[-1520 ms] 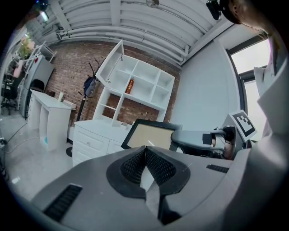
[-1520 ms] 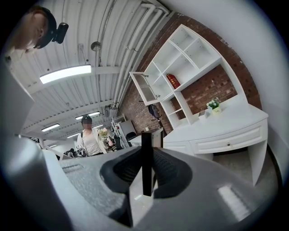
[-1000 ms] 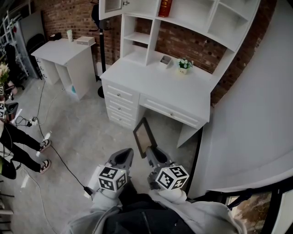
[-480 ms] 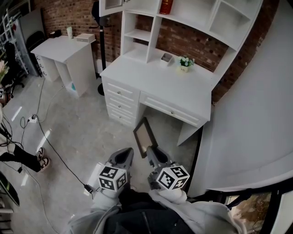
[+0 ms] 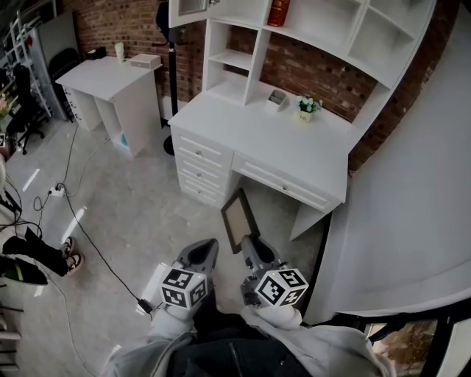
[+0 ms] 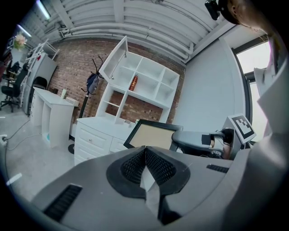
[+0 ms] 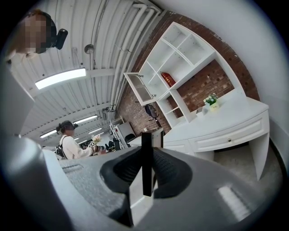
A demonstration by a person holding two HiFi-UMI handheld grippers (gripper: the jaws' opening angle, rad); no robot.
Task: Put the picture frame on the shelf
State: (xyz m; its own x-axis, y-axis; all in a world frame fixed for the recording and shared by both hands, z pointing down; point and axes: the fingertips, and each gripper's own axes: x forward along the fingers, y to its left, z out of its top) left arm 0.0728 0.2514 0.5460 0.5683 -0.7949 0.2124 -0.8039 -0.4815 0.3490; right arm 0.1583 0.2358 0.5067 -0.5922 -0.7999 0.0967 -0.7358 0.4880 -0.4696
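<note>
The right gripper (image 5: pixel 249 247) has its jaws clamped on the lower edge of a dark-rimmed rectangular picture frame with a tan panel (image 5: pixel 238 219). In the right gripper view the frame's thin black edge stands upright between the ribbed pads. The left gripper (image 5: pixel 204 249), just beside it at 9 o'clock, has its jaws pressed together with nothing between them.

Each gripper carries a cube of black-and-white square markers (image 5: pixel 282 287). These are patterns, not words. The gold print on the red book (image 5: pixel 278 11), high in the white shelf unit (image 5: pixel 234 57), is too small to read.

The frame sits at 12 o'clock from the right gripper, in the air, tilted. Its top corner is in front of the knee gap of the white desk with drawers (image 5: pixel 294 147). On the desktop near the brick wall (image 5: pixel 309 70) stand a small potted plant with white flowers (image 5: pixel 307 108) and a small tray (image 5: pixel 277 96).

Grey floor (image 5: pixel 140 213) opens wide toward 9 and 10 o'clock, crossed by a black cable (image 5: pixel 96 250). A second white desk (image 5: pixel 110 77) stands at 10 o'clock. A white wall (image 5: pixel 427 184) closes in at 3 o'clock.
</note>
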